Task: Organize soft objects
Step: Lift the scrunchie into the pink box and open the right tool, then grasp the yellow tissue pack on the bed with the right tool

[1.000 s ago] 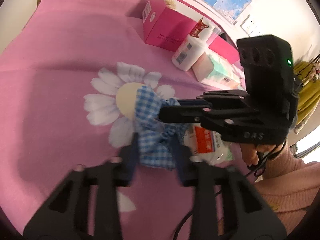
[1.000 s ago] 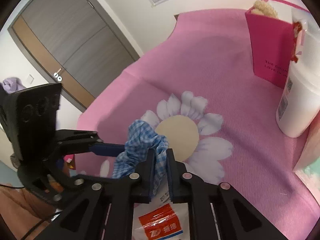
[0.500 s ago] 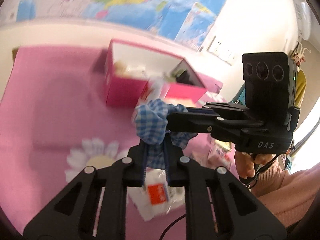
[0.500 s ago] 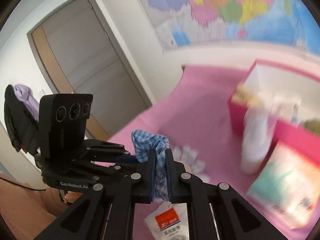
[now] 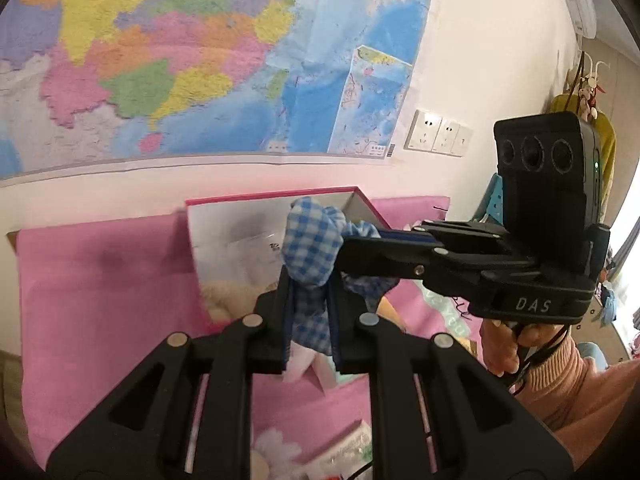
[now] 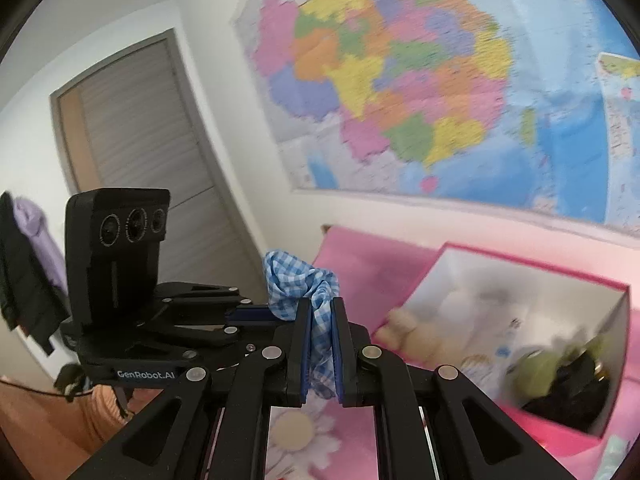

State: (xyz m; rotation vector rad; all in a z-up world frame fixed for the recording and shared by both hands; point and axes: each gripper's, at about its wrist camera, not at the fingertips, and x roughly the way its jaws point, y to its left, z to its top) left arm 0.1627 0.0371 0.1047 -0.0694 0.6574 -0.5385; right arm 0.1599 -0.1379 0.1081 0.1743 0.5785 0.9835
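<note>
On the far left of your left wrist view, the pink cloth (image 5: 100, 280) covers the table up to the wall, where the big coloured map (image 5: 160, 60) hangs. Just right of that bare stretch stands the open pink box (image 5: 276, 196), white inside, with a cream plush toy (image 5: 224, 294) lying against its near wall.

In the middle, your left gripper (image 5: 310, 300) has its jaws drawn narrow, pinching the blue checked scrunchie (image 5: 310, 244) between its blue pads. The scrunchie is up off the table, in front of the box opening; whether it is directly above the box you cannot tell from here. From the right, your right gripper (image 5: 360, 248) reaches in sideways and its fingers also clamp the same fabric, so both tools grip it at once. Further right is your right hand (image 5: 508, 344) in a peach sleeve, and on the wall behind it a row of white sockets (image 5: 438, 132).

In the right wrist view, the left gripper (image 6: 256, 314) comes in from the left, with a grey door (image 6: 152, 168) behind it. In the centre the right gripper (image 6: 320, 344) holds the scrunchie (image 6: 298, 284) tight between narrow jaws, the bunched cloth rising above the fingertips. To the right, the box (image 6: 532, 272) sits open, blurred; the plush toy (image 6: 404, 326) is at its left end and a green and black item (image 6: 560, 384) at its right end.
</note>
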